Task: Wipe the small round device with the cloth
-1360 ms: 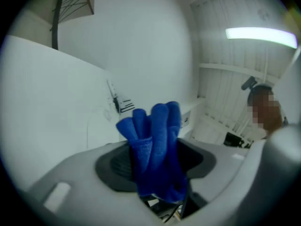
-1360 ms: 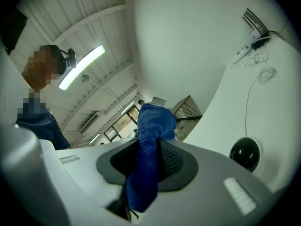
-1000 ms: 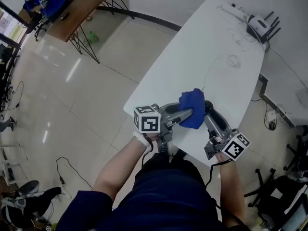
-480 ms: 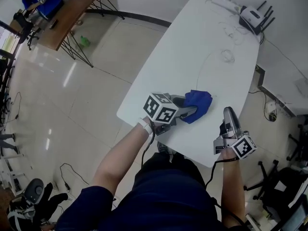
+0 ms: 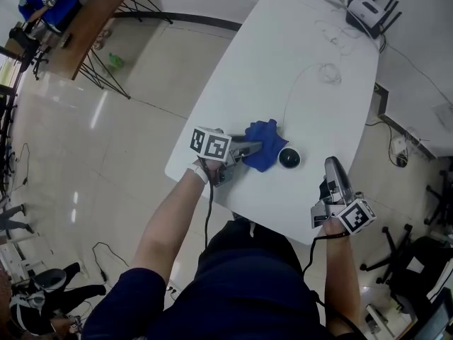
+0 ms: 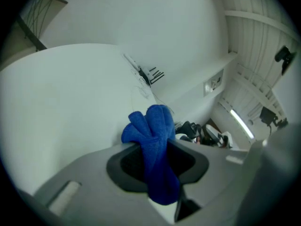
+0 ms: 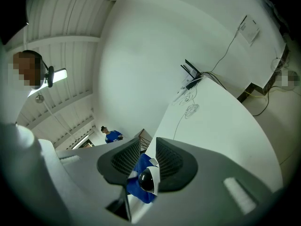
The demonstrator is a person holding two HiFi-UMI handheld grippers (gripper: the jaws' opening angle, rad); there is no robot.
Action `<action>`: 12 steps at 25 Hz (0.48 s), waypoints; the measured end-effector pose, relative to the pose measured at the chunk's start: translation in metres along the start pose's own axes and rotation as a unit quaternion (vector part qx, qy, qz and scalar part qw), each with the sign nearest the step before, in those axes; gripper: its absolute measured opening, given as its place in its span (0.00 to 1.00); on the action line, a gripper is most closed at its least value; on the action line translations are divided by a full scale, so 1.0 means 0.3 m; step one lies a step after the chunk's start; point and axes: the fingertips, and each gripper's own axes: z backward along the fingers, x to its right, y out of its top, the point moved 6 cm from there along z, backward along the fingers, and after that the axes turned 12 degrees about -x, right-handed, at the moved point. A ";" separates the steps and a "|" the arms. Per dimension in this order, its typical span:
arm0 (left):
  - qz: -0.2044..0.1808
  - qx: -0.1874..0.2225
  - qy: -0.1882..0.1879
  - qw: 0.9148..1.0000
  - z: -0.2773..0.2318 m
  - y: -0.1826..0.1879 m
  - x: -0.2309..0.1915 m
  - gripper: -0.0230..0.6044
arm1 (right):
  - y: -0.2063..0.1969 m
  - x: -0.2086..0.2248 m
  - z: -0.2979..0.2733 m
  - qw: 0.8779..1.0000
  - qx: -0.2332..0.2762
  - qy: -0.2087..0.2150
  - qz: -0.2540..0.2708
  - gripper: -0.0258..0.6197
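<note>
Pulled back from the small round device (image 5: 289, 159), the right gripper (image 5: 332, 164) hangs apart from it, jaws closing on nothing.
Left gripper (image 5: 249, 148) clamps the blue cloth (image 5: 265, 142) just beside that device on the table (image 5: 311, 83); folds hide its pads.

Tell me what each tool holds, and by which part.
Left tool grips the blue cloth by a bunched end. Right tool holds nothing; its jaws are closing on empty air.

No legible text or labels anywhere

On the table (image 5: 311, 112), the cloth (image 5: 263, 144) lies just left of the small round device (image 5: 289, 159), router (image 5: 364, 7) far behind.
</note>
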 end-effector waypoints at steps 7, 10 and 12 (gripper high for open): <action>0.001 -0.028 0.059 0.998 -0.070 -0.002 -0.037 0.23 | -0.010 0.029 0.016 1.000 0.007 -0.014 -0.016 0.19; -0.007 -0.051 0.083 0.995 -0.102 -0.001 -0.040 0.23 | -0.018 0.027 0.025 1.000 0.005 -0.021 -0.013 0.19; -0.015 -0.054 0.074 0.996 -0.110 0.005 -0.015 0.23 | -0.024 0.016 0.027 1.000 0.005 -0.013 -0.012 0.19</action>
